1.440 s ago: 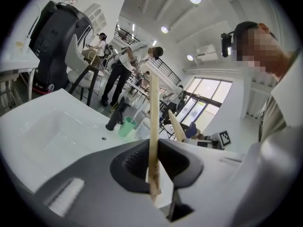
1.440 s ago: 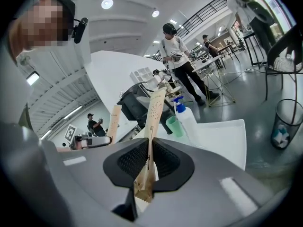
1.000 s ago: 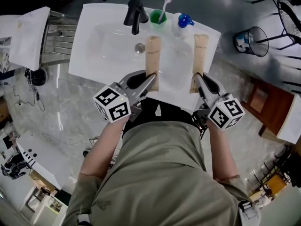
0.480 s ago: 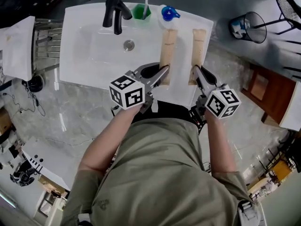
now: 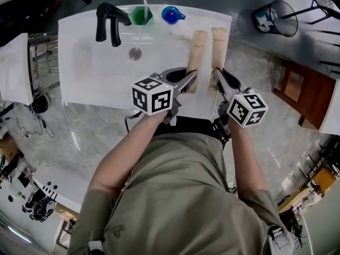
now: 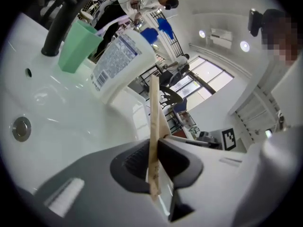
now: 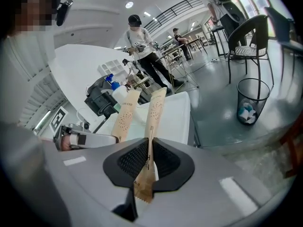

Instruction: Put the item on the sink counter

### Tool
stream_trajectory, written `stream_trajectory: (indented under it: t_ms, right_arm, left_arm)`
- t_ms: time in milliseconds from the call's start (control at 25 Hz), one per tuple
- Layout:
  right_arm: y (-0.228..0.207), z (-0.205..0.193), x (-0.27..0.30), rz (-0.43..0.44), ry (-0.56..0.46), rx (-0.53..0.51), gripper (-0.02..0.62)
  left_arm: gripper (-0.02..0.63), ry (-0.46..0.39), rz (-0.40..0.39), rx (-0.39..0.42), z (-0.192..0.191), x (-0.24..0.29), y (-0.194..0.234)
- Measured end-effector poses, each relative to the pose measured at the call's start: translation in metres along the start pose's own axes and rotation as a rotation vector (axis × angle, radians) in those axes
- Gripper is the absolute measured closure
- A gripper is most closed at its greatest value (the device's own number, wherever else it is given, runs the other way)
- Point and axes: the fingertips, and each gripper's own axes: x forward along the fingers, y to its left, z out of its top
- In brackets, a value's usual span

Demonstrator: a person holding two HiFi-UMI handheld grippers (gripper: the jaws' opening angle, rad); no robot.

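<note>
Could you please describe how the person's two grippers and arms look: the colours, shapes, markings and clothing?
The left gripper and the right gripper look alike: grey, beak-shaped bodies with black ribbed pads on the inner faces. Each carries a white cube printed with black square markers: the left cube and the right cube. The person wears an olive-green shirt with short sleeves.

The left forearm (image 5: 127, 147) and the right forearm (image 5: 241, 153) reach forward side by side. The left tongs (image 5: 190, 77) press their jaws flat on a brown sachet (image 5: 196, 52). The right tongs (image 5: 217, 74), close beside, clamp a second sachet (image 5: 218, 44). Both tongs point ahead and slightly down.
</note>
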Motion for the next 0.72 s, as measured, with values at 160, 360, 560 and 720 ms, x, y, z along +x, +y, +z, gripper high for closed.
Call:
stream_trajectory:
  t_ms: [160,360,560,720]
  right_arm:
    - [-0.007,-0.002,0.004,-0.010,0.013,0.014,0.555]
    - [-0.017,-0.003,0.011,-0.029,0.029,0.027,0.555]
    - [-0.024,-0.001,0.017,-0.041,0.051,0.041,0.554]
    - [-0.027,-0.005,0.022,-0.048,0.082,0.054,0.553]
  left_arm:
    - [0.558,0.063,-0.009,-0.031,-0.002,0.016,0.004]
    - [0.558,0.134,-0.007,-0.064,0.000,0.030,0.009]
    - [0.558,0.201,-0.015,-0.126,-0.001,0.042,0.013]
    - [0.558,0.241,-0.030,-0.213,-0.007,0.047,0.014]
